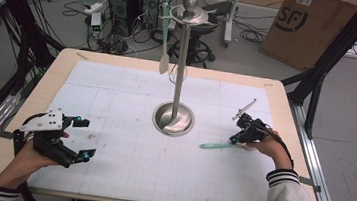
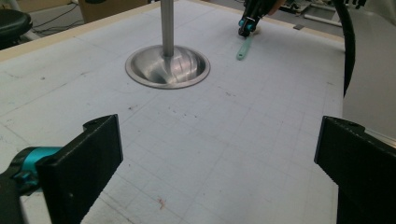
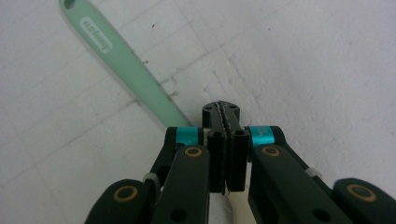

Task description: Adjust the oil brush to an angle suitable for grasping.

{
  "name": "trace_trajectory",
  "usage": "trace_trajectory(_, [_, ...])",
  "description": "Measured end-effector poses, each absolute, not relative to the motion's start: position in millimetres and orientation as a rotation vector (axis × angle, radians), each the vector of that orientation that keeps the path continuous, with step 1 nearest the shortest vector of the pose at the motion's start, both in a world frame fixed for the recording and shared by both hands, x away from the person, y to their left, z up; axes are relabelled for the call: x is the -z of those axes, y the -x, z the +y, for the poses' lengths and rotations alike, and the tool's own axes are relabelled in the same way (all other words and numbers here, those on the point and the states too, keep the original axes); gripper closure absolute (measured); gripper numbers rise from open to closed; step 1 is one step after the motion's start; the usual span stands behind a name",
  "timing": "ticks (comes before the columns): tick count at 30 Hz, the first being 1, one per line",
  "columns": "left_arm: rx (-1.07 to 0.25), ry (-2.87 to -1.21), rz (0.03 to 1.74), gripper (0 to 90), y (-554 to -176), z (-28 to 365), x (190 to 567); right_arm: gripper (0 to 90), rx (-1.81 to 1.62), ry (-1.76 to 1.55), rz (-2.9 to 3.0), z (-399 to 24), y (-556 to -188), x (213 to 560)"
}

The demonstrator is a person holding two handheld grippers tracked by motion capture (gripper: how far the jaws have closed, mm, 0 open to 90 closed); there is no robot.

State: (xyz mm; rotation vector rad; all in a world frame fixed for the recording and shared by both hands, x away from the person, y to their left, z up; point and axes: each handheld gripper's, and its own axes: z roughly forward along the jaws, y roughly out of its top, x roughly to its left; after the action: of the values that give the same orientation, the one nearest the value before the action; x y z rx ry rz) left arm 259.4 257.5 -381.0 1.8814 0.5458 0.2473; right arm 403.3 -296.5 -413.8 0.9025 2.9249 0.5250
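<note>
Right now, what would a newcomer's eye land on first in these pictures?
Probably the tall steel stand at the middle of the table, with a pale spatula hanging from its top ring. Next, the right gripper, jaws shut, tips down at the green spatula lying flat on the mat. The left gripper hangs open at the near left.

Your right claw is down on the white gridded mat, at the right end of a mint-green spatula that lies flat, handle pointing left. Whether the tips pinch it can't be told from up here. Your left claw hovers wide open near the mat's left edge, well apart from the spatula. Between them stands the steel rack on its round base, a second green spatula hanging from its top ring. The surface is pale wood.
</note>
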Motion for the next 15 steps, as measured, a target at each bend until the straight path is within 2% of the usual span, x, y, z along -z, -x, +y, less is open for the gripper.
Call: trace_trajectory(15, [-0.250,-1.879,0.543,1.7,-257.7,256.9,380.6,89.5,-0.528,-0.894,2.956,-299.0,-392.8,413.4])
